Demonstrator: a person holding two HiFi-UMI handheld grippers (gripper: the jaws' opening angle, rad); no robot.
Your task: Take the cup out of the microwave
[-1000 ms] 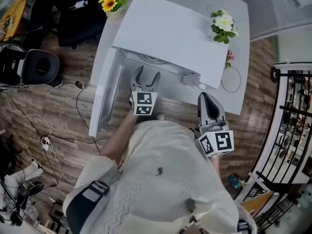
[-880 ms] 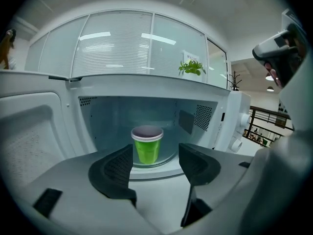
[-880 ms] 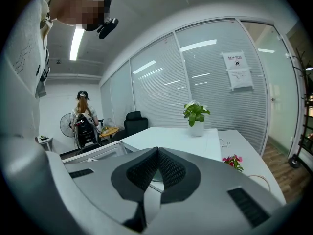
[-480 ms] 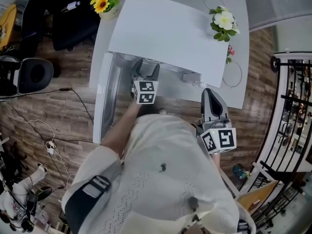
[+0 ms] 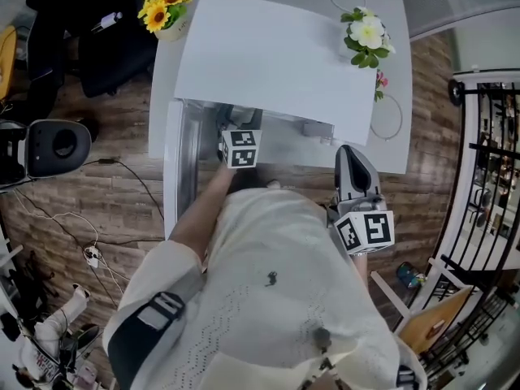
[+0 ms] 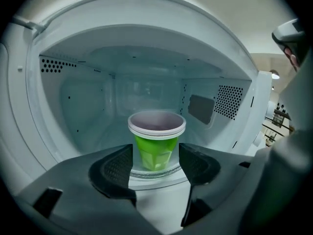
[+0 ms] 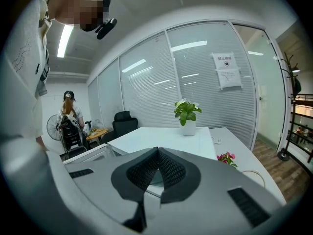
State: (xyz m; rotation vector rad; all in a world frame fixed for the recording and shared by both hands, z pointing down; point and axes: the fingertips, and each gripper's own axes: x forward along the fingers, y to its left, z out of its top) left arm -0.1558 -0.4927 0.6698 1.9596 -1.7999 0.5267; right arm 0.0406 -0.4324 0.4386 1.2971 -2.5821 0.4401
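The green cup [image 6: 156, 143] with a pale rim stands upright on the glass turntable [image 6: 157, 175] in the middle of the microwave [image 6: 73, 97] cavity, and its mouth shows nothing inside. The left gripper [image 6: 155, 155] reaches into that cavity with its jaws spread. In the left gripper view the cup's lower half sits in the gap between the two dark pads, with a thin sliver of space on each side, so the jaws are released and hold nothing. From the head view the left gripper's marker cube [image 5: 240, 147] sits at the oven's front opening, its jaws hidden under the white top panel [image 5: 276, 63]. The microwave door [image 5: 180, 169] hangs open on the left. The right gripper [image 7: 157, 152] is held off to the right, outside the oven, its ribbed pads pressed together with nothing between them. The microwave rests on a white table [image 5: 398, 23]. On that table a pot of yellow flowers [image 5: 165, 10] stands at the back left corner and a white-flowered plant [image 5: 366, 35] at the back right, with a small sprig of pink flowers [image 5: 380, 88] nearer the table's right edge. The right gripper view also shows a black office chair [image 7: 124, 121] and a person [image 7: 68, 116] seated far back by a fan. A wood-plank floor [image 5: 106, 201] with loose cables surrounds the table.
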